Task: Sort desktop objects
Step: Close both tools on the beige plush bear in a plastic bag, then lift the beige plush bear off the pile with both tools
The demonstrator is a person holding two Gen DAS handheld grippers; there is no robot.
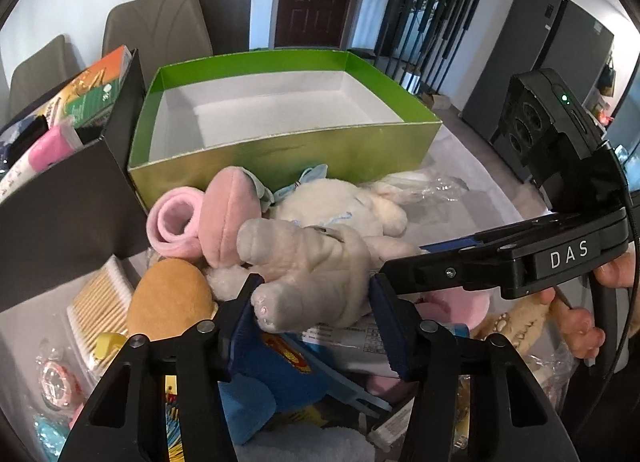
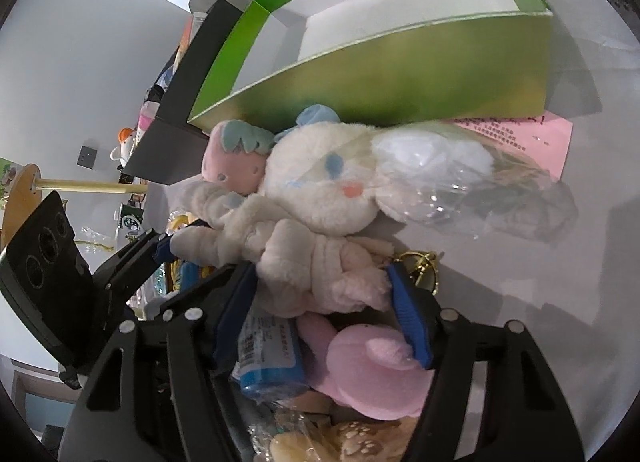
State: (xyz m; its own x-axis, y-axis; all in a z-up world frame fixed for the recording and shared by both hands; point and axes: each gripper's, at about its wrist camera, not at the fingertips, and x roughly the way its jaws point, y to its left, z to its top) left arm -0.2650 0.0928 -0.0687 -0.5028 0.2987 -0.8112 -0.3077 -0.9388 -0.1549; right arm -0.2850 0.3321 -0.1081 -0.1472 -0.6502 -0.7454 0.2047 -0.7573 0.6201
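My left gripper [image 1: 316,306] and right gripper [image 2: 320,294] fingers, each partly open, both bracket the cream plush rabbit toy [image 1: 320,238]; whether they pinch it I cannot tell. Green cardboard box [image 1: 280,158] lies beyond.

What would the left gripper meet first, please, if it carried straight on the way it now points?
Probably the pale plush toy: its leg already lies between the left gripper fingers, so going straight on would press into its body. Beyond it stands the green box. Depth is hard to judge through the fisheye.
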